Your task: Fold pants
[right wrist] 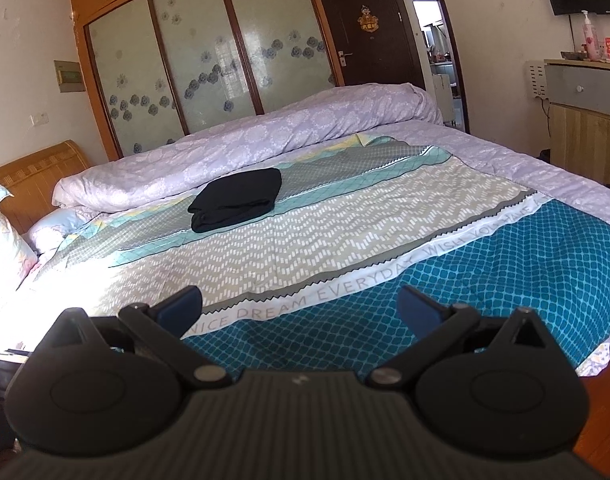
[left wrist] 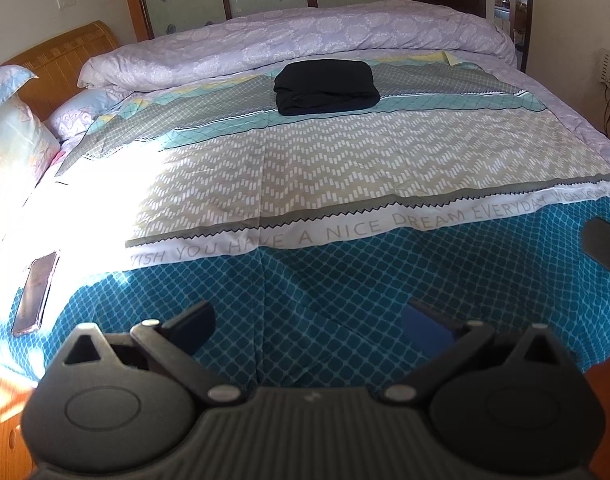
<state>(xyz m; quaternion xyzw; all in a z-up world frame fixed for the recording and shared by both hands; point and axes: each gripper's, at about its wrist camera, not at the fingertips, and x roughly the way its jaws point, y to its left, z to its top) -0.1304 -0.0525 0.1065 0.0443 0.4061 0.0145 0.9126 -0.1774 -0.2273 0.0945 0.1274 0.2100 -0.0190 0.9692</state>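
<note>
The black pants (left wrist: pixel 326 87) lie folded in a compact bundle on the far part of the bed, in front of the rolled quilt; they also show in the right wrist view (right wrist: pixel 235 199). My left gripper (left wrist: pixel 309 320) is open and empty, held above the bed's near edge, far from the pants. My right gripper (right wrist: pixel 299 304) is open and empty too, above the near teal part of the sheet. One finger of the right gripper (left wrist: pixel 603 242) shows at the right edge of the left wrist view.
A patterned sheet (left wrist: pixel 345 168) covers the bed. A rolled lilac quilt (left wrist: pixel 297 44) lies along the far side. Pillows (left wrist: pixel 13 128) and a wooden headboard (left wrist: pixel 65 64) are at the left. A phone (left wrist: pixel 35 292) lies at the near left. A cabinet (right wrist: pixel 585 120) stands right.
</note>
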